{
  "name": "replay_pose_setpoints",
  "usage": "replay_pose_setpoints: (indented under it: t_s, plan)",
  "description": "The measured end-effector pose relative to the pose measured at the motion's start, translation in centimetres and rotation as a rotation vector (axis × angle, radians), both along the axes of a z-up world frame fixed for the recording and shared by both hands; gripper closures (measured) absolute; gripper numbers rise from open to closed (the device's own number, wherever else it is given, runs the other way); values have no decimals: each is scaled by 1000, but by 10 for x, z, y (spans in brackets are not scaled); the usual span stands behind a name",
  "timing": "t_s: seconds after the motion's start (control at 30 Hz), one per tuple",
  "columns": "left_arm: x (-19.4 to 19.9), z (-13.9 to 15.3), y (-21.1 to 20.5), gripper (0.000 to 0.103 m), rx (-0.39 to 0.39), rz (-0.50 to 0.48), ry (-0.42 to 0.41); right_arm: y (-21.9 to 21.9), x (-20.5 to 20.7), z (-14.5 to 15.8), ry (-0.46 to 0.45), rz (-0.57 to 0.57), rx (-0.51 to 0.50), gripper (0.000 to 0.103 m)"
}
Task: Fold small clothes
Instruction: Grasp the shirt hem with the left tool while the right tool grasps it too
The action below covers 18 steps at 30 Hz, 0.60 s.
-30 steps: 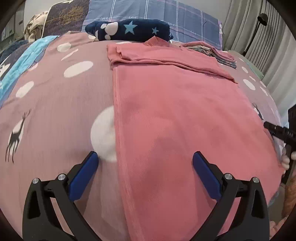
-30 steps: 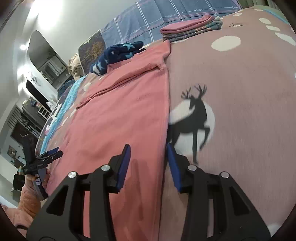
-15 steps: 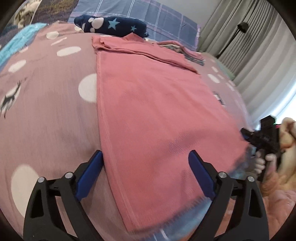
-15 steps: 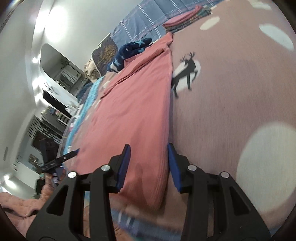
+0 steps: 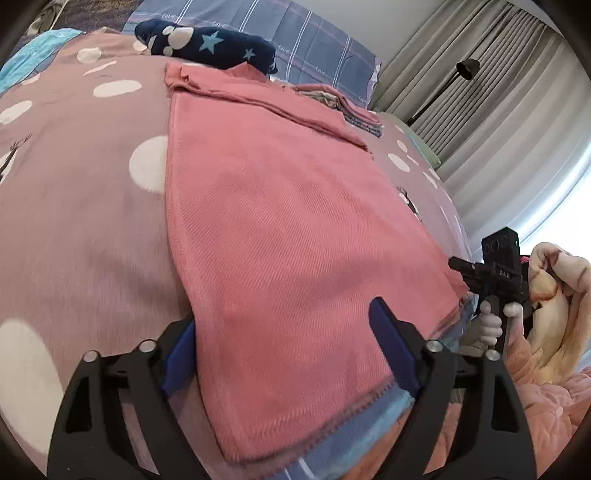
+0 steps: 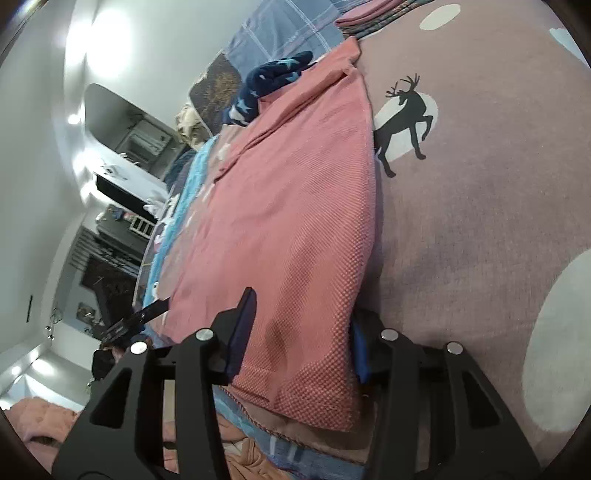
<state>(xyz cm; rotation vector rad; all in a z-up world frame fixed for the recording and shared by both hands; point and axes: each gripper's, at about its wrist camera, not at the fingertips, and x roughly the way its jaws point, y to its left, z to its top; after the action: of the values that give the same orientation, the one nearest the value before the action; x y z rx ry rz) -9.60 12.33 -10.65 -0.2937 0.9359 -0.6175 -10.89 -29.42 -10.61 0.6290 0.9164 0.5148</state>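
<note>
A pink knit garment [image 5: 280, 206] lies flat on the bed, its sleeves folded across the far end; it also shows in the right wrist view [image 6: 295, 206]. My left gripper [image 5: 288, 350] is open, its blue pads straddling the garment's near left corner at the hem. My right gripper [image 6: 299, 332] is open around the garment's near right corner, one pad on top and one under the edge. The right gripper also shows at the right of the left wrist view [image 5: 491, 273], and the left gripper at the left of the right wrist view [image 6: 136, 317].
The bed has a mauve cover with white dots and deer [image 5: 74, 192]. A navy star-print item [image 5: 210, 48] and a stack of folded clothes [image 5: 347, 110] lie at the far end by a plaid pillow [image 5: 295, 33]. Curtains [image 5: 498, 92] hang right; the bed edge is near.
Both grippers have drawn back toward the near bed edge and down to the garment's hem corners. The right gripper has opened wider around the fabric edge.
</note>
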Motion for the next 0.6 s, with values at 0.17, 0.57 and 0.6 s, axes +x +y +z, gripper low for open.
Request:
replay_pose_setpoints:
  t_s: [0.17, 0.57, 0.6]
  plan:
    - [-25, -3, 11, 49, 0, -4, 10, -1, -9, -2, 13, 3, -4, 73]
    - [-22, 47, 17, 97, -103, 84, -147, -4, -23, 60, -159, -116, 49, 100]
    - [-30, 65, 18, 97, -114, 70, -190, -6, -26, 70, -183, -123, 49, 100]
